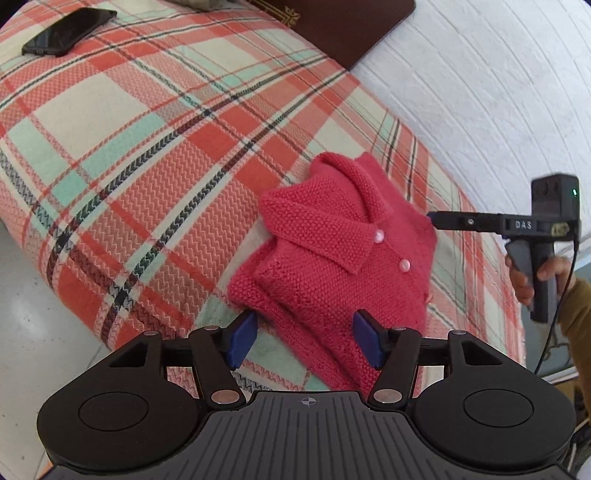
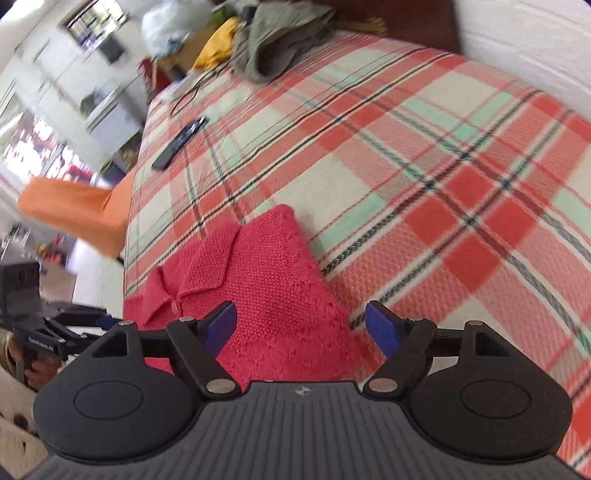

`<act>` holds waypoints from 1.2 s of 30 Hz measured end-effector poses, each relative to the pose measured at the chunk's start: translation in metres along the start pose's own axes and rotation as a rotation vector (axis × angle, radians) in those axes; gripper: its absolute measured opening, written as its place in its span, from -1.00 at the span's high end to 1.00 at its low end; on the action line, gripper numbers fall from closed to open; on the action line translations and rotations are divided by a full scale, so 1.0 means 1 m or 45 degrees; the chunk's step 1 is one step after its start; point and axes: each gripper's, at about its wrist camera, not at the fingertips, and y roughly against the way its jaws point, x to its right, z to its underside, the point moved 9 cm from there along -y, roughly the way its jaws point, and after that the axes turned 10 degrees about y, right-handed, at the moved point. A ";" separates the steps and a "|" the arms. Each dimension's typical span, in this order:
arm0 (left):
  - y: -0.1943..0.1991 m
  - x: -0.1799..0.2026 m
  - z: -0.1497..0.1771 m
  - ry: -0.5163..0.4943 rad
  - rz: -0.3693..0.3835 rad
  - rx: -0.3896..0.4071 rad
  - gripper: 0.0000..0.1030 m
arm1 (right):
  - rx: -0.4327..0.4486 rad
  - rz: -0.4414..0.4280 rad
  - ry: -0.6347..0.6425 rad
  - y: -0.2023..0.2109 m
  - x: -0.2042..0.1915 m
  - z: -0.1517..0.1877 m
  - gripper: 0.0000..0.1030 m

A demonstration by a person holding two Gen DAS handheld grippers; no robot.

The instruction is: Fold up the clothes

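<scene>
**Neatly folded: pink cardigan sits on the plaid bed, both claws spread**

Down near the edge of a bed, a small pink knitted cardigan (image 1: pixel 332 254) lies folded into a compact bundle on a plaid blanket (image 1: pixel 147 147) of coral, cream and mint checks. Its collar is turned out flat and two pale pink buttons (image 1: pixel 391 249) show down the front placket.

From the left wrist view, the left gripper (image 1: pixel 304 339) hovers at the near hem of the cardigan, its blue-padded fingers (image 1: pixel 242 339) spread wide with nothing pinched between them; the knit lies in the gap and under the right pad. The right gripper (image 1: pixel 434 218) reaches in from the right side of that view, its tip at the cardigan's shoulder edge, held by a hand (image 1: pixel 535 277) in an ochre sleeve (image 1: pixel 576 317).

Seen from its own camera, the right gripper (image 2: pixel 304 326) is likewise spread apart, one blue pad over the knit and the other over the blanket, gripping nothing. The left gripper's body appears at the left edge of that view.

Farther up the blanket lies a dark phone (image 1: pixel 68 31). Beyond it, a heap of olive cloth (image 2: pixel 280 37) and something yellow (image 2: pixel 218 44) sit at the far end, blurred. A dark wooden headboard (image 1: pixel 343 26) meets a white textured wall (image 1: pixel 498 92).
</scene>
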 end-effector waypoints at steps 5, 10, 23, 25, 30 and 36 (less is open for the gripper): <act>0.000 0.001 -0.001 0.028 -0.081 0.003 -0.41 | -0.041 -0.088 -0.007 -0.023 0.015 -0.006 -0.55; 0.004 0.000 0.001 0.040 -0.179 -0.009 -0.44 | -0.053 -0.280 0.021 -0.023 0.015 -0.001 -0.68; -0.021 0.019 -0.013 0.052 -0.071 -0.039 -0.57 | 0.069 -0.508 -0.383 -0.024 0.026 0.013 0.04; -0.024 0.018 -0.016 0.071 -0.056 -0.031 -0.38 | 0.081 -0.506 -0.452 -0.025 0.029 0.016 0.38; -0.020 0.023 -0.040 0.016 0.000 0.001 0.48 | 0.196 -0.436 -0.470 -0.002 0.012 0.020 0.57; -0.007 0.044 -0.079 -0.254 0.010 0.071 0.49 | 0.334 -0.357 -0.559 0.037 -0.012 0.045 0.58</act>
